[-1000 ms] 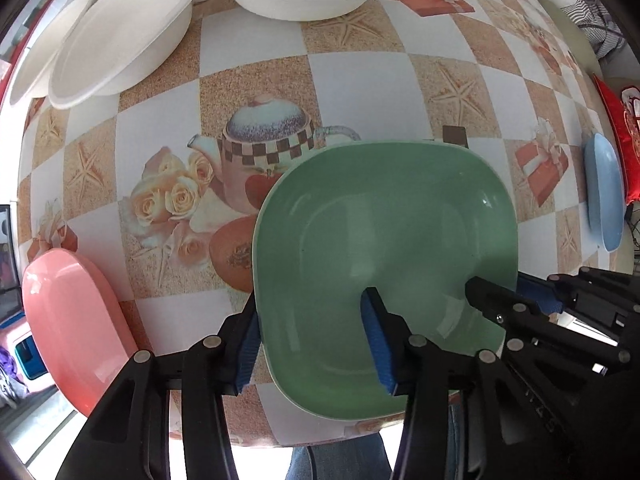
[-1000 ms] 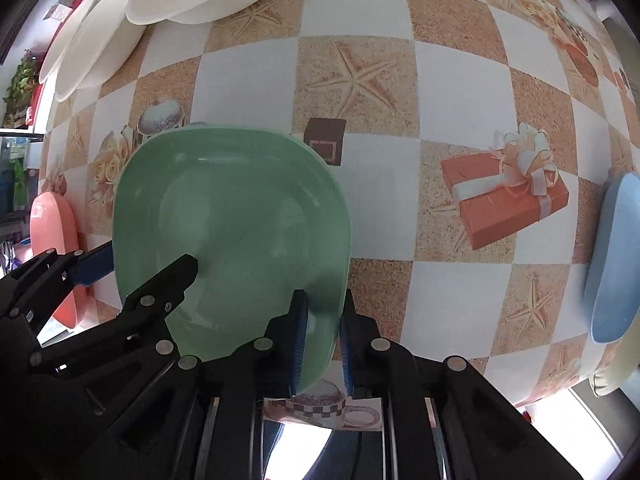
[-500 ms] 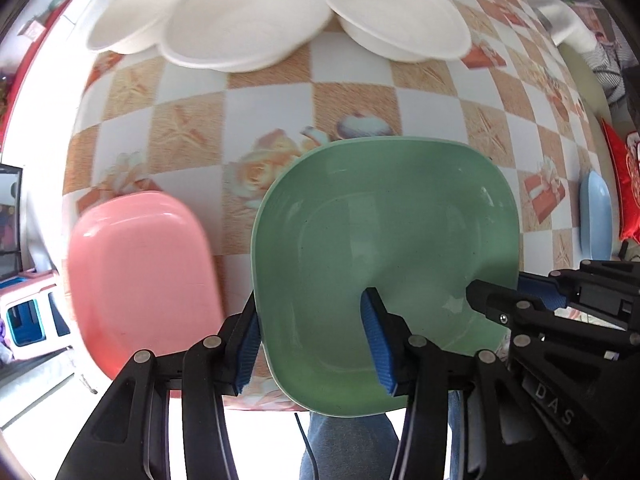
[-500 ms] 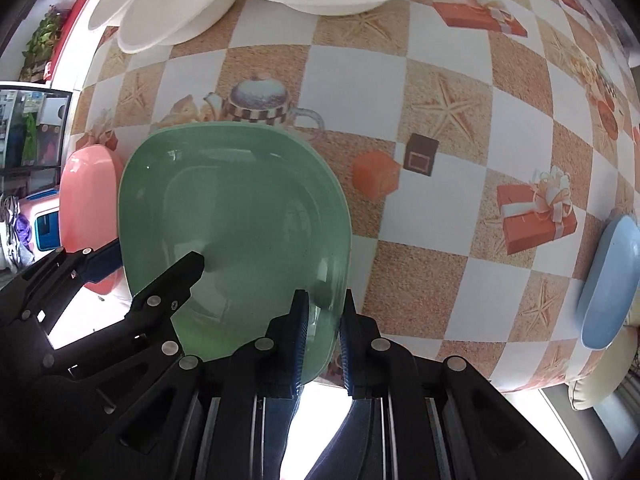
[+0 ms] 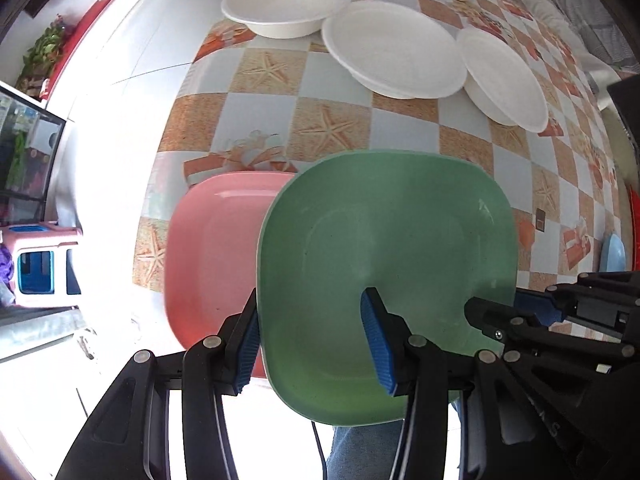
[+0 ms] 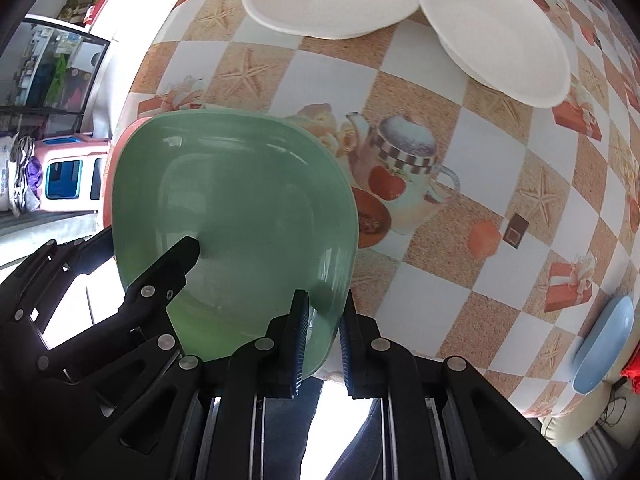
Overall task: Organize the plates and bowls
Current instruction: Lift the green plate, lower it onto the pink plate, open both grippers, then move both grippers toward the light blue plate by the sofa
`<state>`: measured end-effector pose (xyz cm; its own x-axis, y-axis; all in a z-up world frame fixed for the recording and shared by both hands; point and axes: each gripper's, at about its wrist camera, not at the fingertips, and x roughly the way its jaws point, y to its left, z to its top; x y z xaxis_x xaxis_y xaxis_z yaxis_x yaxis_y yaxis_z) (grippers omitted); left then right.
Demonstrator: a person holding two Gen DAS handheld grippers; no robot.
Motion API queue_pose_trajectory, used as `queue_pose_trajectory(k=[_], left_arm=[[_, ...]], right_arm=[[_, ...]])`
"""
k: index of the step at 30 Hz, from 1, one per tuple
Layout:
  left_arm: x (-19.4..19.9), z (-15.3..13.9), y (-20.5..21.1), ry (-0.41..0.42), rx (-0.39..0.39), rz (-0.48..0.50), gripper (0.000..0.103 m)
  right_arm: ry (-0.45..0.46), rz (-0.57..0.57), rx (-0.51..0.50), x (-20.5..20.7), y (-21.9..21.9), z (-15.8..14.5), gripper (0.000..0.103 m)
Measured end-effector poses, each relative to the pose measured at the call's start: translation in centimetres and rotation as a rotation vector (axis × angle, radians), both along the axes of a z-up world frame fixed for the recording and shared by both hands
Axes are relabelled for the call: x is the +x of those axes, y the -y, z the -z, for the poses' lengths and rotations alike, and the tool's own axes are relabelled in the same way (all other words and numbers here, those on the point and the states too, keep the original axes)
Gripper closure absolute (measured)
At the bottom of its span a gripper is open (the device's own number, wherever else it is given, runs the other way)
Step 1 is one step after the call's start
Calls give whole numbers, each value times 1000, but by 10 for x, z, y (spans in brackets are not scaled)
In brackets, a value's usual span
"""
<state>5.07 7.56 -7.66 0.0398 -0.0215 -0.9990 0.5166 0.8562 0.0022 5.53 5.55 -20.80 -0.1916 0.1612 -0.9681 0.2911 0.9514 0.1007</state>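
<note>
We see our left gripper (image 5: 310, 344) and right gripper (image 6: 322, 338) as black plastic linkages with silver rivets, ribbed blue pads lining each jaw; behind the jaws, blue jeans (image 5: 360, 452)

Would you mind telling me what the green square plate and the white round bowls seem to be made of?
Green square plate: probably smooth plastic or melamine; glossy, showing soft highlights and a thin rim. White round bowls: likely moulded paper pulp or foam; matte and chalky, without reflections. Neither is certain from looks alone.

Checkered starfish tablecloth (image 5: 256, 112), bright white floor (image 5: 120, 92) (overexposed), pink stool (image 5: 40, 264) — glass cabinet (image 6: 60, 68)
</note>
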Motion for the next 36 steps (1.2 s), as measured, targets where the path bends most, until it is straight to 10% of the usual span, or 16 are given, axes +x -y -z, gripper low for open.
queue_pose_trajectory(k=[19, 26, 30, 36], left_arm=[[49, 24, -39, 51, 61, -170, 51], [50, 19, -54, 94, 32, -256, 24], [41, 8, -60, 108, -25, -292, 20], [13, -1, -54, 118, -151, -321, 0]], right_arm=[[-43, -78, 107, 40, -25, 32, 86], [-27, -105, 101, 38, -17, 23, 84], [-17, -149, -10, 30, 0, 10, 20], [5, -119, -53, 2, 49, -12, 15]])
